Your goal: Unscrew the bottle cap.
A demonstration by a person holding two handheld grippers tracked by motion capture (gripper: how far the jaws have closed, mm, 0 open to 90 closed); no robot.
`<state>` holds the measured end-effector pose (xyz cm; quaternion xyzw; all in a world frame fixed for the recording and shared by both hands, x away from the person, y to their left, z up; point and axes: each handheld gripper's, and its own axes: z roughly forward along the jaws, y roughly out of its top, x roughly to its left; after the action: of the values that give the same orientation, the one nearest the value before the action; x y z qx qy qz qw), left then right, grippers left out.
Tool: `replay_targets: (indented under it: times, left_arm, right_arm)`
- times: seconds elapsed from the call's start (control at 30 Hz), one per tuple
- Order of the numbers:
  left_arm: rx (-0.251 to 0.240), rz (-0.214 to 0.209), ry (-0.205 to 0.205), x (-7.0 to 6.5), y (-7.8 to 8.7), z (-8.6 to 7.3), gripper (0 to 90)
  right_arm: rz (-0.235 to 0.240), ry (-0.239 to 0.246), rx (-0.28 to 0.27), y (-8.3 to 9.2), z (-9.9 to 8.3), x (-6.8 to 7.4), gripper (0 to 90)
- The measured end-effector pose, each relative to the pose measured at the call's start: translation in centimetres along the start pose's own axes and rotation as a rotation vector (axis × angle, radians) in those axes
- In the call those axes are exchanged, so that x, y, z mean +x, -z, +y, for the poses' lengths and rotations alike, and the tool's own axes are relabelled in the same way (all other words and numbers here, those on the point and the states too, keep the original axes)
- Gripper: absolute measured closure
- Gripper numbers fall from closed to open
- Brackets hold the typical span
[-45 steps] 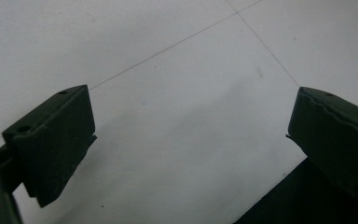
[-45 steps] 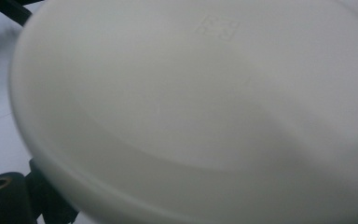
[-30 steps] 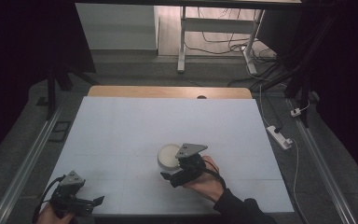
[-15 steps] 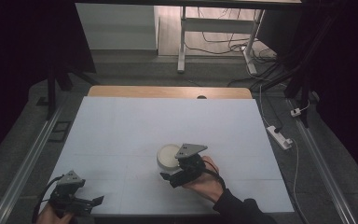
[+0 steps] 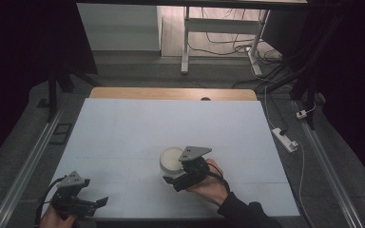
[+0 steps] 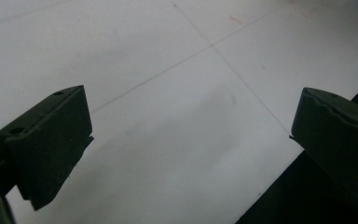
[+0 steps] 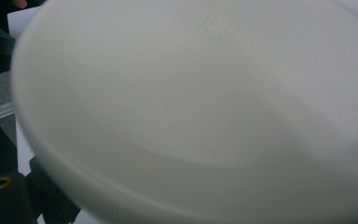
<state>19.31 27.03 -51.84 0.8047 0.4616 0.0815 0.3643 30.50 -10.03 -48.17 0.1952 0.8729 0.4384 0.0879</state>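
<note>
Right tongs grip the white bowl, lower centre of the desk, their spread hidden; lift it level and slowly. Left tongs sit spread, lower left

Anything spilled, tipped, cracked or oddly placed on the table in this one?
Nothing stands out. The white bowl sits upright on the table at the right gripper, with no spill or damage that I can make out. The left gripper is open over bare tabletop near the front edge.
</note>
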Motion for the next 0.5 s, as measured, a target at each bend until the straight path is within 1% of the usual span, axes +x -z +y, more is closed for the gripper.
replay_targets:
  times: [0.03,0.07,0.17,0.23,0.3,0.37,0.43,0.5]
  left_arm:
    - [-0.014,-0.006,-0.026,-0.2,0.0,0.4,0.0]
    - [-0.014,-0.006,-0.026,-0.2,0.0,0.4,0.0]
    - [-0.028,-0.017,-0.061,-0.7,-0.1,1.0,0.0]
    - [-0.042,-0.038,-0.087,-0.9,-0.2,1.6,0.0]
    - [-0.056,-0.07,-0.112,-1.2,-0.4,2.2,0.0]
    - [-0.068,-0.094,-0.14,-1.5,-0.6,2.9,0.0]
    - [-0.081,-0.112,-0.159,-1.7,-0.8,3.6,0.0]
    - [-0.093,-0.128,-0.166,-2.0,-1.0,4.3,0.0]
  right_arm:
    - [0.002,0.001,0.0,0.0,0.0,0.0,6.4]
    - [0.004,0.003,0.0,0.0,0.0,0.0,6.3]
    - [0.007,0.01,0.001,0.0,0.0,0.1,6.4]
    - [0.009,0.013,0.002,0.0,0.0,0.2,6.4]
    - [0.01,0.016,0.0,-0.1,0.1,0.2,6.4]
    - [0.012,0.02,-0.001,0.0,0.1,0.3,6.4]
    - [0.013,0.023,-0.001,0.0,0.1,0.3,6.4]
    - [0.015,0.028,-0.002,0.0,0.1,0.4,6.4]
